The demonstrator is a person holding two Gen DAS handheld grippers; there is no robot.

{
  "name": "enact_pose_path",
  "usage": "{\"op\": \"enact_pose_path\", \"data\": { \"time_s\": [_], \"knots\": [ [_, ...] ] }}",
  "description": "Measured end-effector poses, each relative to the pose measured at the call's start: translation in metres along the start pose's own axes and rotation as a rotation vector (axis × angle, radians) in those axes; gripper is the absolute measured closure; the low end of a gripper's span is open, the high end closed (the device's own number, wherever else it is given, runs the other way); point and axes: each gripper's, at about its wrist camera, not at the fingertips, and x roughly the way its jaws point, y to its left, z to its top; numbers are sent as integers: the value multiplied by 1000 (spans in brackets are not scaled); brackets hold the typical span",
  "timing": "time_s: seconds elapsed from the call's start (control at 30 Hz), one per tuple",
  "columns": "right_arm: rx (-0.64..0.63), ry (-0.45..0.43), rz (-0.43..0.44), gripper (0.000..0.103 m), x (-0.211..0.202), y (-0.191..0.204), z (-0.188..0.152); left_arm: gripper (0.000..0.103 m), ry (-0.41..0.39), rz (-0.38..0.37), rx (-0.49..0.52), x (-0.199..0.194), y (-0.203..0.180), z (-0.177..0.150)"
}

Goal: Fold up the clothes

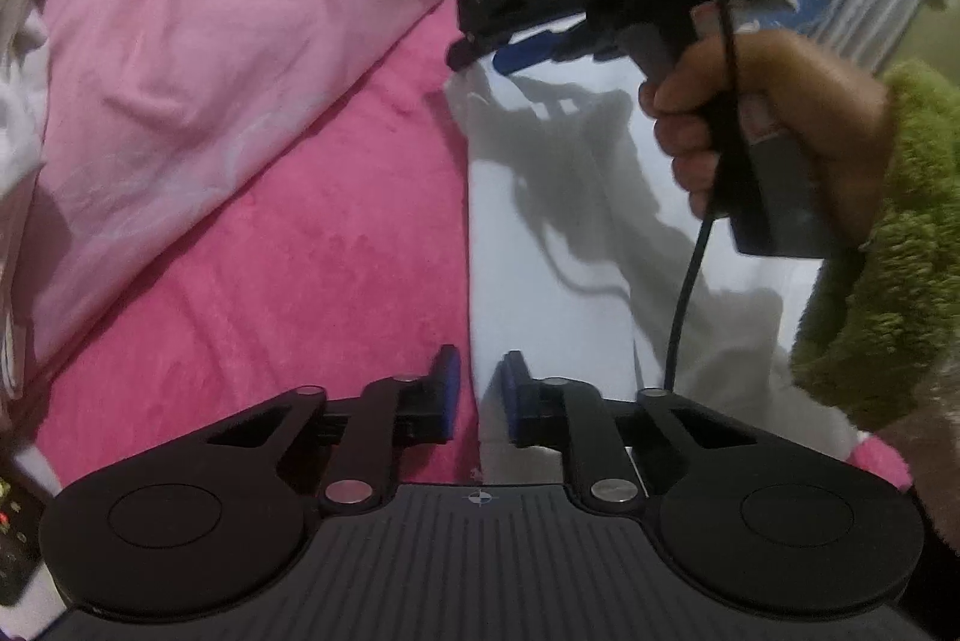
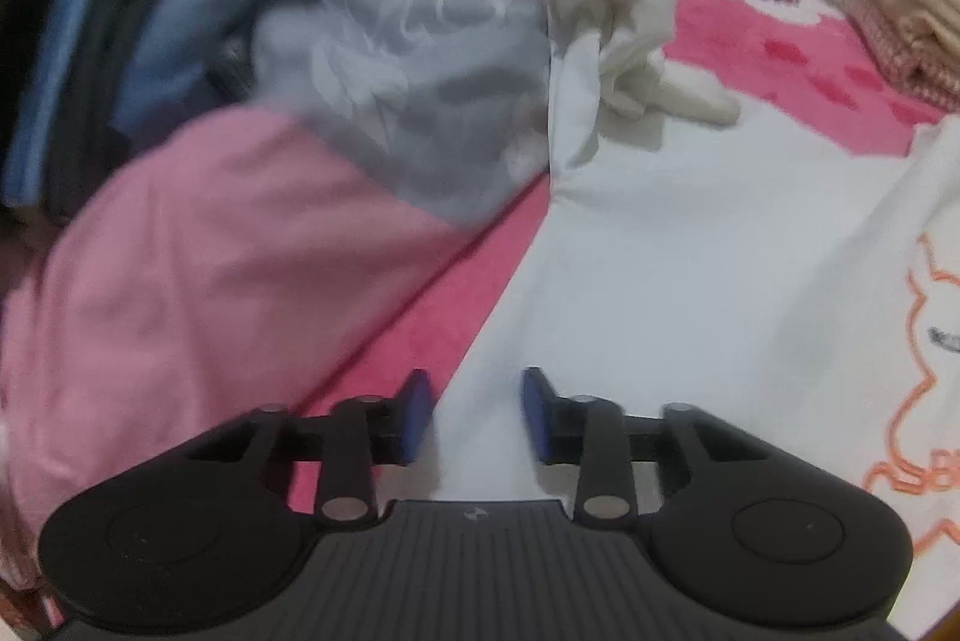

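A white garment (image 1: 570, 221) lies flat on a hot pink blanket (image 1: 300, 311). My left gripper (image 1: 481, 395) is down at the garment's left edge; its blue pads stand a narrow gap apart with that edge between them, and no pinch shows. Farther up the same edge, a hand (image 1: 780, 119) in a green fleece sleeve holds my right gripper (image 1: 486, 56). In the right wrist view, the right gripper (image 2: 476, 413) is open and straddles the edge of the white garment (image 2: 690, 251). An orange outline print (image 2: 918, 401) shows on the white fabric at the right.
A light pink garment (image 2: 210, 251) lies left of the white one, with a grey garment (image 2: 408, 89) and blue and dark clothes (image 2: 120, 11) heaped behind it. A cream cloth (image 2: 624, 23) is bunched at the white garment's far end. Folded cream textiles (image 2: 900, 11) are stacked at the far right.
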Motion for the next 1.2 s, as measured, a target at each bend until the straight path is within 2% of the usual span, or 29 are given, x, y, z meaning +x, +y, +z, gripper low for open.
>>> {"op": "enact_pose_path", "data": {
  "time_s": [0.07,0.13,0.3,0.47,0.53,0.63,0.7,0.87,1.1,1.2],
  "knots": [
    [-3,-2,-3,93,3,-3,1,103,-4,-3,-19,0,1,-1],
    [18,-8,23,97,-2,-8,4,103,-9,-8,-35,-2,2,-2],
    [43,-57,122,98,-15,-7,12,103,-17,2,-76,-18,11,-3],
    [23,-16,129,98,15,2,10,103,-6,22,-83,-21,11,-7],
    [68,-18,164,97,25,-6,5,103,-1,33,-75,-18,7,-9],
    [220,-30,277,94,17,-35,2,102,8,38,-65,-17,4,-12],
    [327,-48,333,91,2,-59,-2,99,13,33,-70,-19,10,-11],
    [580,-193,424,91,-69,-126,-33,95,25,21,-101,-25,14,-10],
    [799,-351,365,90,-184,-195,-110,87,8,64,-79,-36,9,-8],
    [876,-413,294,90,-225,-218,-146,83,-18,94,-50,-45,5,-8]
  ]
}}
